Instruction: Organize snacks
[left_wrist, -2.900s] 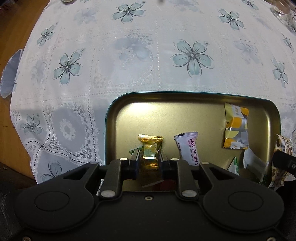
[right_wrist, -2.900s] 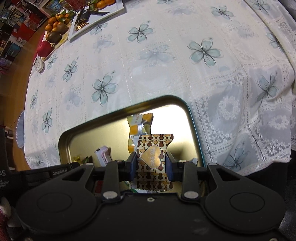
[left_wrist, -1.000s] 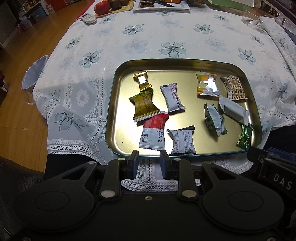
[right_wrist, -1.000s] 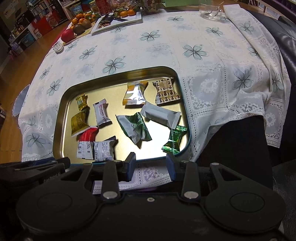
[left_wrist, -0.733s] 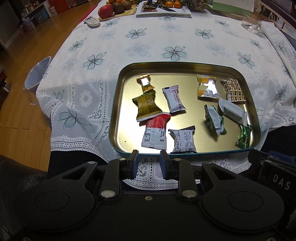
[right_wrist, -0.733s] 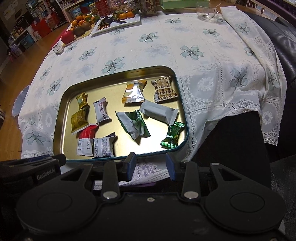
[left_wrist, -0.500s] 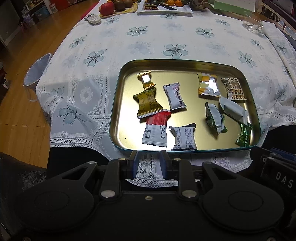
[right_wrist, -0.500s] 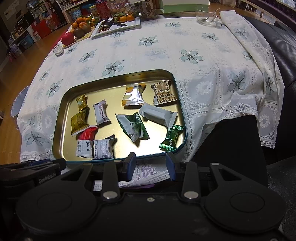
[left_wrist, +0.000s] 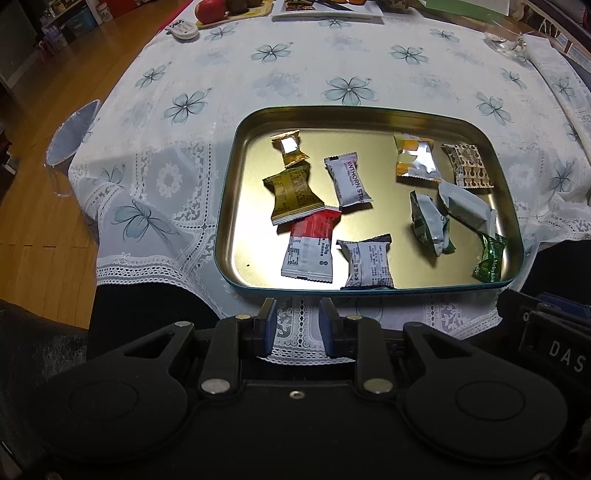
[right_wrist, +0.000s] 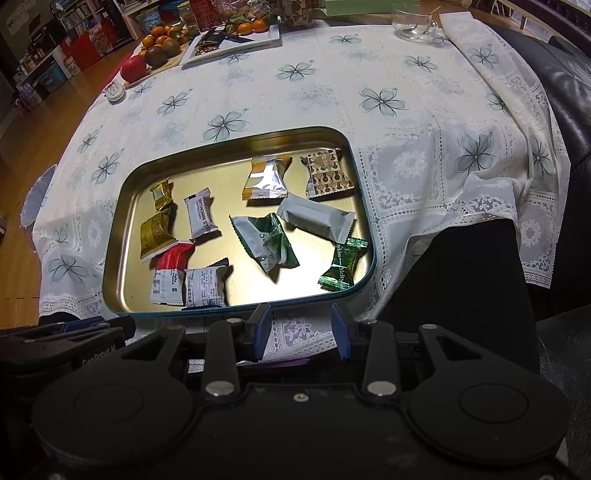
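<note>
A gold metal tray (left_wrist: 373, 118) (right_wrist: 236, 146) lies on the flowered tablecloth and holds several wrapped snacks. Among them are a small gold candy (left_wrist: 290, 147), a white hawthorn strip (left_wrist: 347, 181), a brown heart-patterned packet (left_wrist: 468, 166) (right_wrist: 327, 172) and a dark green candy (left_wrist: 489, 258) (right_wrist: 343, 264). My left gripper (left_wrist: 297, 326) hovers open and empty over the lace hem in front of the tray's near edge. My right gripper (right_wrist: 301, 332) is also open and empty, just in front of the tray's near right corner.
A white plate with oranges (right_wrist: 236, 35), an apple (right_wrist: 133, 68) and other fruit stand at the table's far end. A glass cup (right_wrist: 412, 20) sits far right. A black sofa (right_wrist: 569, 81) borders the right side; wooden floor (left_wrist: 40, 122) lies to the left.
Earlier each gripper held a snack low over the tray; both snacks now lie in the tray. Over the last second the left view drew back slightly; the right stayed put.
</note>
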